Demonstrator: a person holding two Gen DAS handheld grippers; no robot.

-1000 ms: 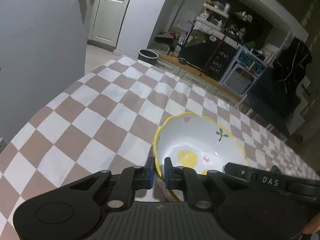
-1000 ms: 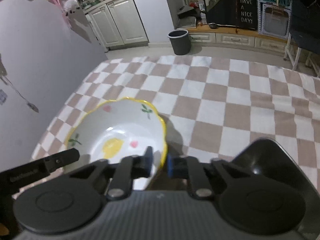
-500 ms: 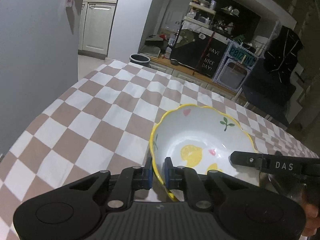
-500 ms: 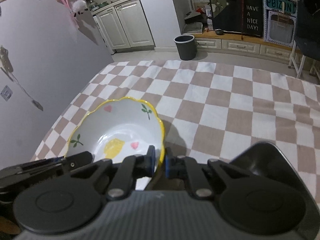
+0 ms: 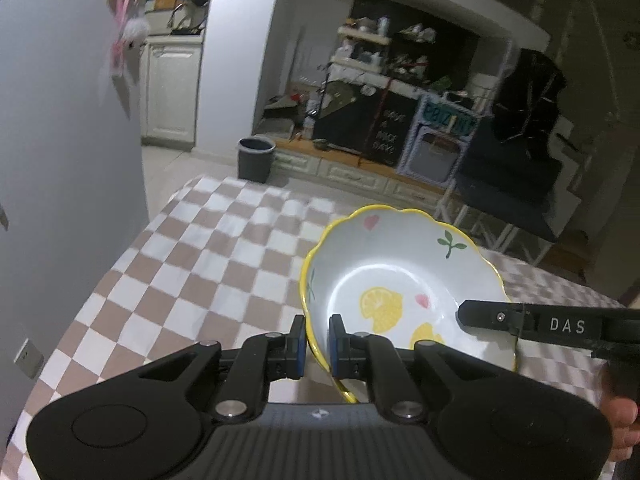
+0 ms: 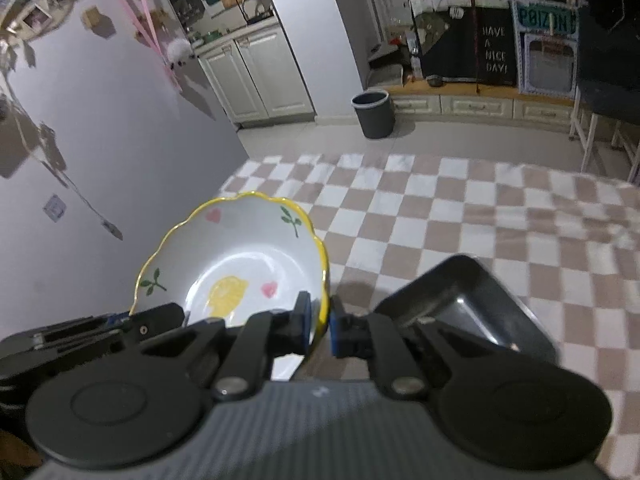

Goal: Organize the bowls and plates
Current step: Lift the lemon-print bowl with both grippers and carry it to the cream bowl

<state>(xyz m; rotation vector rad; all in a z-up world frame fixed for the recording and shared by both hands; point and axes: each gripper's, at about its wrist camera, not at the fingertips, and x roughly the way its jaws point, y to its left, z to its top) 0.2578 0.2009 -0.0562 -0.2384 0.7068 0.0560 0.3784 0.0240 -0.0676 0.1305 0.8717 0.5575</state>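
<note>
Checked brown-and-white desk [image 6: 460, 216] lies below. I have both the left hand-held gripper [image 5: 316, 340] and right hand-held gripper [image 6: 319, 322] pinching the yellow-rimmed white ceramic bowl [image 6: 240, 256], clear of the desk; placement outstanding, dark metal tray [image 6: 468, 300] just right.

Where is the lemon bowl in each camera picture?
Left wrist: lemon bowl sits lower right of middle, its rim pinched by the left claw.
Right wrist: lemon bowl sits lower left of middle, rim pinched by the right claw.
Shared landmark: grey bin on the floor.
</note>
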